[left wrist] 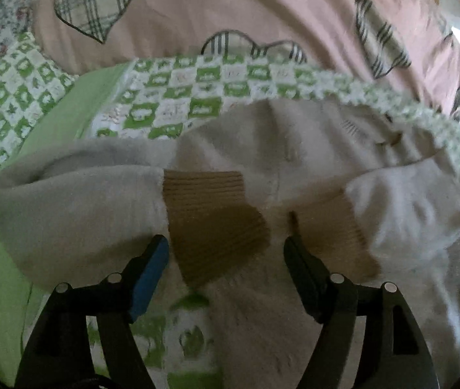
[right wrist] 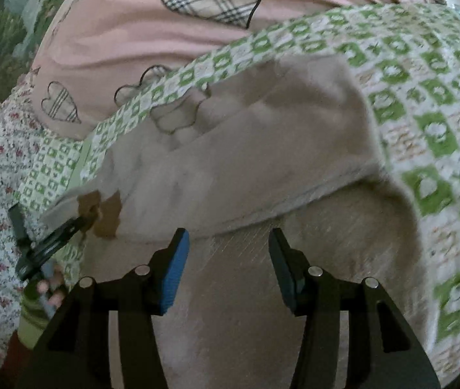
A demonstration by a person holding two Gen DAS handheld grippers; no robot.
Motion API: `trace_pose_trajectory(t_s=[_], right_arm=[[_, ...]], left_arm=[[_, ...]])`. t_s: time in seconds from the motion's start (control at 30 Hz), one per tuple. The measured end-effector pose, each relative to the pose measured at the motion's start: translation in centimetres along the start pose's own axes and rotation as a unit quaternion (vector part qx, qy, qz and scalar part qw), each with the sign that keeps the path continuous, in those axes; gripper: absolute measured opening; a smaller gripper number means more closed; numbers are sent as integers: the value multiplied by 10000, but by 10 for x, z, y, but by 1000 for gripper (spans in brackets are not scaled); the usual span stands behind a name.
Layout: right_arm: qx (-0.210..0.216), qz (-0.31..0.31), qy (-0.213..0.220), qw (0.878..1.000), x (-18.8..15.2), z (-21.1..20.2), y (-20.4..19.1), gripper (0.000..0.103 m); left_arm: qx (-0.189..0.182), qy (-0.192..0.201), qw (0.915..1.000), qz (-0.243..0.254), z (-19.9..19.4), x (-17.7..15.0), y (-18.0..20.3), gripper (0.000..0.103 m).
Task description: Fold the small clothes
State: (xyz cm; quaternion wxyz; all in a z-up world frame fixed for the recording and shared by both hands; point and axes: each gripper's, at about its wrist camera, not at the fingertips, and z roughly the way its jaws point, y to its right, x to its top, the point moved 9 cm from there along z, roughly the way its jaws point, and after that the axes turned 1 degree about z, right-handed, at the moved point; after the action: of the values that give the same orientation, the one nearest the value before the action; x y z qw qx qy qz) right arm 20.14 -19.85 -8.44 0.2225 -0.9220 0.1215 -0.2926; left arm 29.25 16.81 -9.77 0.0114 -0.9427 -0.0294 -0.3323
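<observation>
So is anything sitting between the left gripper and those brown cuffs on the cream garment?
Nothing visible. The left gripper has open jaws right over the cream garment, and the nearer brown cuff lies between its fingertips with no other item on top. The second cuff lies just beside the right-hand finger, partly behind it.

garment on quilt, pillow behind
</observation>
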Motion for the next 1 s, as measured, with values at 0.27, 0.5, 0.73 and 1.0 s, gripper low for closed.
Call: trace_pose_trajectory(t_s=[0.27, 0.5, 0.73, 1.0], right_arm=[[-69, 108, -81, 9999, -8, -1, 4, 52], [-31, 29, 74, 10000, -9, -14, -3, 52], [-20, 125, 270, 9996, -8, -30, 3, 52], [-194, 397, 468, 9979, -6, -47, 37, 52]], left_arm=[[-191, -45, 9988, -442, 23, 2, -25, 10], [-928, 575, 9901, -880, -39, 25, -7, 7], [-2174, 890, 9707, -509, -81, 56, 110, 7], [-2997, 623, 9516, 278, -57, 57, 260, 7]])
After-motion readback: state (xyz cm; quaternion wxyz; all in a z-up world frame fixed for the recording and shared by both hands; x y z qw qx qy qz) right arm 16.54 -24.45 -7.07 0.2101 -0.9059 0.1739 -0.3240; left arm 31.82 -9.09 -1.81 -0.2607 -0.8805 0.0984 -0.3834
